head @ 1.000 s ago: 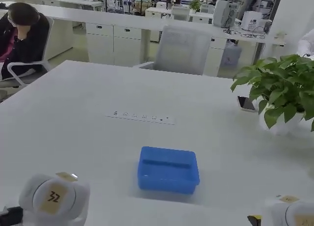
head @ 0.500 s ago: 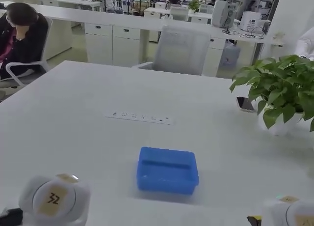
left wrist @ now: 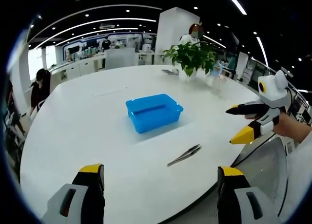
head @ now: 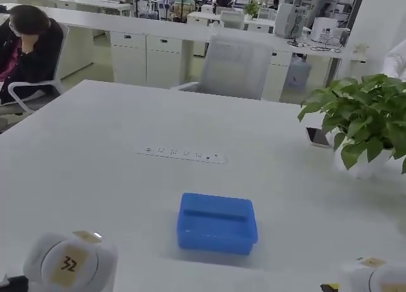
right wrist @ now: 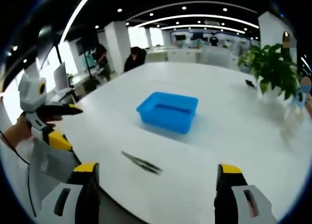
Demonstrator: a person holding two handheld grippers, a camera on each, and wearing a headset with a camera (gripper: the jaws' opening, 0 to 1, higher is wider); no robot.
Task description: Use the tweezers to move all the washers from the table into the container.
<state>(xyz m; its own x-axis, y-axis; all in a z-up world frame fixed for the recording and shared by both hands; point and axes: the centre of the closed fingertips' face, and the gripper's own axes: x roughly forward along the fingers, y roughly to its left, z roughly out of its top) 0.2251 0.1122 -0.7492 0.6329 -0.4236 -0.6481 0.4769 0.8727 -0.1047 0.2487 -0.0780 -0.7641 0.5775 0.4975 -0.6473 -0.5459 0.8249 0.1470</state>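
While two grippers (left wrist: 160, 169) (right wrist: 157, 167) gape, one tweezers (left wrist: 184, 155) lies near one container (left wrist: 157, 121).

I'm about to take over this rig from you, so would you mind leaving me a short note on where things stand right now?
Left gripper: open, empty, held near the front edge of the table.
Right gripper: open, empty, likewise.
Tweezers: lying flat on the table, not picked up, between the grippers and the blue container.
Washers: too small to make out; I cannot tell whether any are in the container.
Done: nothing visible yet.
Left: pick up the tweezers, then move every washer into the container.
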